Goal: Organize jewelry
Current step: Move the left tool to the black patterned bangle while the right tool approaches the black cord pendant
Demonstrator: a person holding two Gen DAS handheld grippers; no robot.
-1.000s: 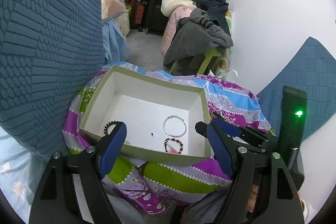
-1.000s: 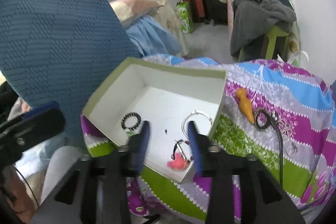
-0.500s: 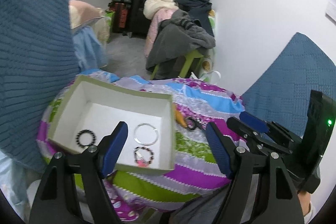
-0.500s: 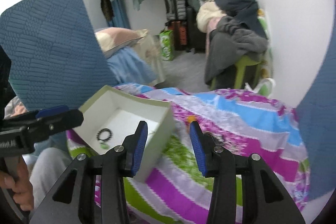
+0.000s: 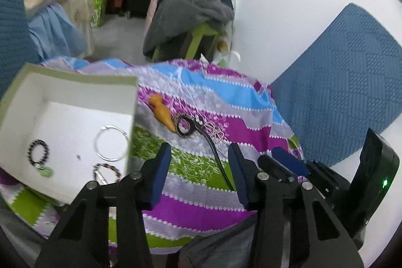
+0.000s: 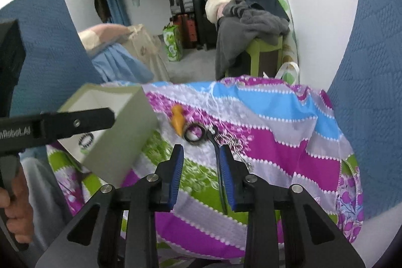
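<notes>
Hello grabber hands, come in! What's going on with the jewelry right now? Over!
Left gripper and right gripper both empty, jaws just narrowing. Orange pendant, black cord and chain on the striped cloth, outside the box. Nothing blocking.

Both grippers tilt downward, side by side. The left gripper (image 5: 199, 168) has just been closing, its blue-padded jaws parted with nothing between them; seen from the right wrist, it reaches in from the left edge as a black bar, gripped below by the person's left hand (image 6: 15, 207). The right gripper (image 6: 201, 173) has also just been closing, jaws narrowly parted and empty; its blue fingertips (image 5: 289, 162) show just right of the left gripper.
</notes>
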